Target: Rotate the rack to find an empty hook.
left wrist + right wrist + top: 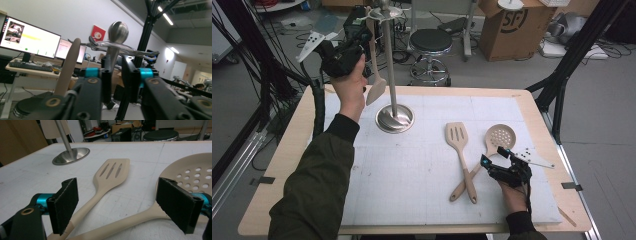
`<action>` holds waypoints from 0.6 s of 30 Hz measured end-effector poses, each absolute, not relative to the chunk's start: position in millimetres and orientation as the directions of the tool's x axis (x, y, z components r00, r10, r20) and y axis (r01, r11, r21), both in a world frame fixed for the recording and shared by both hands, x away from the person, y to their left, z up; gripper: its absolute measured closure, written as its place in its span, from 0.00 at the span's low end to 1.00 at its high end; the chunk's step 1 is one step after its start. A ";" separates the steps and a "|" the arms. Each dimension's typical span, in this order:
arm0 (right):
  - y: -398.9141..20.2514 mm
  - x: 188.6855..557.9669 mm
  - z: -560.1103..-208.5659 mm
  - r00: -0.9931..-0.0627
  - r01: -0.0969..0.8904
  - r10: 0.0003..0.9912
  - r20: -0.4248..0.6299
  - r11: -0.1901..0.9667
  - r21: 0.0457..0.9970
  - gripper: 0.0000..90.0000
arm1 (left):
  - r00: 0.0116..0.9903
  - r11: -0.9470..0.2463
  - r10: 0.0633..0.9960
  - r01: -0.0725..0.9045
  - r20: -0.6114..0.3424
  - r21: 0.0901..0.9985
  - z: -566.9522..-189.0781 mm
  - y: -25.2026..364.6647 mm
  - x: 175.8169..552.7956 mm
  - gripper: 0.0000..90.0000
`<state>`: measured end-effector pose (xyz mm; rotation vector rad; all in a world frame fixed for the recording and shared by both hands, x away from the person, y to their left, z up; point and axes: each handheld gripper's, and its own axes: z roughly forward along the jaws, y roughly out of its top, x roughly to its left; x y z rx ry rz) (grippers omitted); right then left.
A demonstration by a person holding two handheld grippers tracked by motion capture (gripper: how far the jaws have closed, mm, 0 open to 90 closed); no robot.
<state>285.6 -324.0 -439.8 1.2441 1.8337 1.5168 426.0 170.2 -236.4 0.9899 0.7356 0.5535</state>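
Note:
A steel utensil stand [395, 119] rises from its round base at the back left of the white mat, and its ball top [118, 31] and hook ring sit just ahead of my left gripper. From a hook hangs a beige spoon [376, 90]. Its handle [68, 67] passes to the left of my left gripper [117, 60], outside the jaws, which stand a narrow gap apart with nothing between them. That left gripper [362, 31] is held high by the stand's top. My right gripper [495, 155] is wide open and low over the skimmer [500, 135], whose handle [130, 221] crosses that of the slotted spatula [112, 173].
The two loose utensils lie crossed at the mat's right front. A wooden table edge [557, 150] borders the mat. Behind the table stand a black stool [430, 42] and a cardboard box [514, 25]. Dark frame legs [567, 65] and cables flank the table.

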 end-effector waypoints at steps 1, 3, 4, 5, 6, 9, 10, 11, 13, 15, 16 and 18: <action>-323.8 285.5 -439.8 -0.490 0.351 0.849 0.195 -0.013 0.936 0.19 | 0.631 0.446 0.716 -0.081 -0.300 0.892 -237.2 171.1 424.1 0.75; -323.1 284.9 -439.6 -0.493 0.350 0.848 0.192 -0.009 0.937 0.19 | 0.635 0.435 0.714 -0.070 -0.296 0.898 -239.0 173.2 420.5 0.58; -322.6 284.7 -439.5 -0.494 0.351 0.848 0.192 -0.008 0.936 0.19 | 0.637 0.426 0.717 -0.079 -0.283 0.901 -239.9 174.4 417.5 0.58; -322.3 284.6 -439.4 -0.494 0.349 0.848 0.192 -0.008 0.937 0.19 | 0.639 0.420 0.720 -0.089 -0.272 0.903 -240.7 175.4 414.5 0.58; -321.6 284.1 -439.1 -0.492 0.351 0.849 0.193 -0.010 0.936 0.19 | 0.648 0.417 0.714 -0.089 -0.266 0.904 -241.7 176.7 411.7 0.57; -319.4 283.4 -438.3 -0.499 0.342 0.847 0.184 -0.002 0.940 0.19 | 0.669 0.414 0.694 -0.071 -0.265 0.907 -246.2 180.2 405.9 0.53; -318.2 282.9 -438.0 -0.502 0.344 0.846 0.182 0.002 0.939 0.19 | 0.671 0.419 0.689 -0.062 -0.273 0.906 -248.0 181.3 403.8 0.51; -317.2 282.9 -438.0 -0.502 0.342 0.846 0.180 0.003 0.940 0.19 | 0.671 0.418 0.689 -0.059 -0.274 0.907 -250.2 182.5 401.9 0.50; -316.2 283.3 -439.0 -0.505 0.344 0.846 0.171 0.015 0.939 0.19 | 0.680 0.414 0.681 -0.052 -0.271 0.909 -254.7 184.8 398.0 0.48; -315.3 282.6 -439.7 -0.506 0.352 0.844 0.176 0.016 0.936 0.19 | 0.680 0.400 0.683 -0.042 -0.267 0.916 -258.8 185.9 394.1 0.46; -315.3 282.6 -439.7 -0.507 0.353 0.844 0.176 0.016 0.936 0.19 | 0.682 0.397 0.681 -0.039 -0.266 0.917 -260.8 186.0 392.6 0.45; -315.7 282.7 -439.3 -0.509 0.347 0.843 0.176 0.013 0.938 0.19 | 0.684 0.394 0.680 -0.036 -0.265 0.918 -264.4 186.2 389.2 0.45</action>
